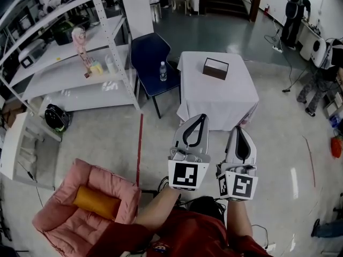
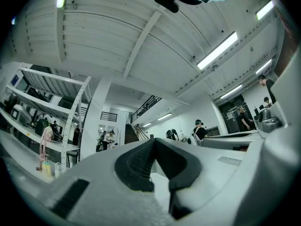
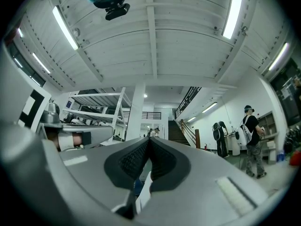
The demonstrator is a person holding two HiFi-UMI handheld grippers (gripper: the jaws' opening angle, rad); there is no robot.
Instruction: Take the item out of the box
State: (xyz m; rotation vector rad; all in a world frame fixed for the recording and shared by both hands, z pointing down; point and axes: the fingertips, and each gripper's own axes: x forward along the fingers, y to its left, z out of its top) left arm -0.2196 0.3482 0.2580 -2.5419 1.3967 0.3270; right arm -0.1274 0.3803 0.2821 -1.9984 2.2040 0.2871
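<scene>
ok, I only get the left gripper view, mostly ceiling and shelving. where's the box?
Observer: The box sits on the white-clothed table, straight ahead in the head view.
Operator: anything beside it?
Observer: A blue chair stands left of the table, a water bottle on its seat.
Operator: right claw state?
Observer: The right claw is shut, tips together, nothing between them.

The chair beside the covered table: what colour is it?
The chair is dark blue, best seen in the head view.
</scene>
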